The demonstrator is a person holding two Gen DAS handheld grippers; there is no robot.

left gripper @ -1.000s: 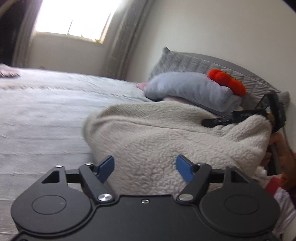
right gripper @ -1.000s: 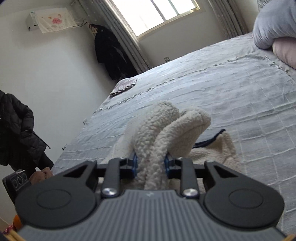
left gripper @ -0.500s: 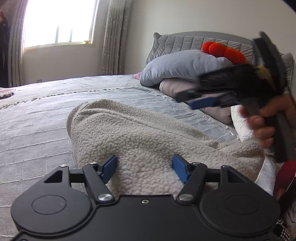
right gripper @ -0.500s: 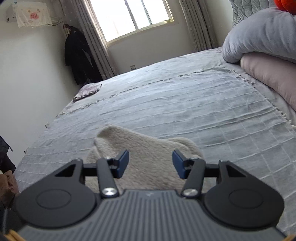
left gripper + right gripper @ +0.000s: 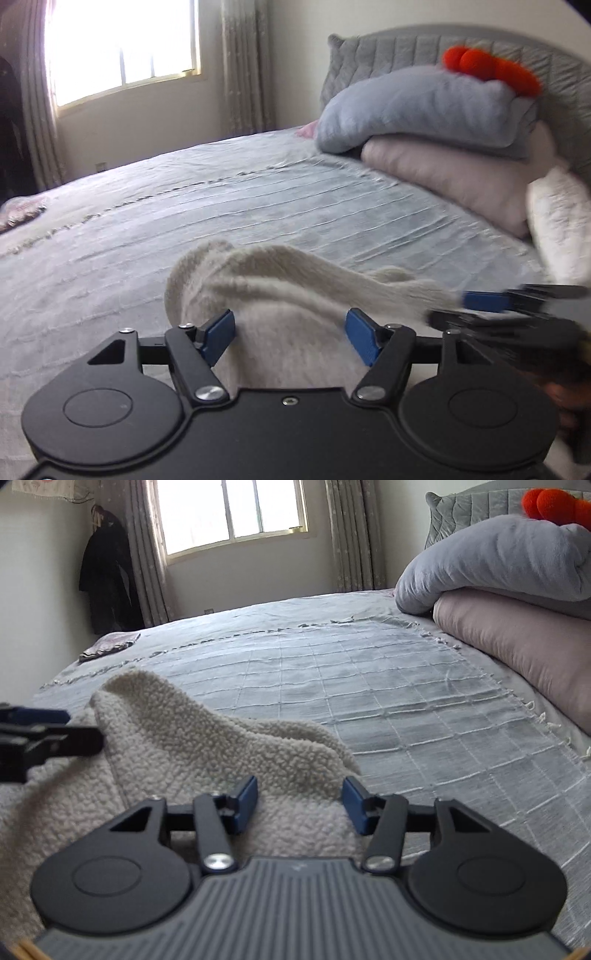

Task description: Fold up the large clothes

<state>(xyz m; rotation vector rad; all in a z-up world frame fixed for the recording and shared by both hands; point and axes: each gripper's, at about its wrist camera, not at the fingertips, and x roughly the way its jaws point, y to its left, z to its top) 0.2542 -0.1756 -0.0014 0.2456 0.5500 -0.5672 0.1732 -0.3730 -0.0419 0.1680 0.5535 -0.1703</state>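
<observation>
A cream fleece garment lies bunched on the grey bed cover near the front edge. My left gripper is open just above it, with fleece filling the gap between the blue pads but not squeezed. Low at the right of that view my right gripper shows blurred, beside the fleece. In the right wrist view the fleece spreads under and ahead of my right gripper, which is open with its pads clear of the cloth. My left gripper reaches in from the left edge against a raised fold.
Grey pillow on a pink one at the headboard, an orange plush on top. A white fluffy item lies at the right edge. A folded cloth sits at the far bed corner; a dark coat hangs by the window.
My right gripper let go of the bundled fleece, opened and came down low over it. The fleece dropped flatter onto the bed. My left gripper swung sideways across the garment.
</observation>
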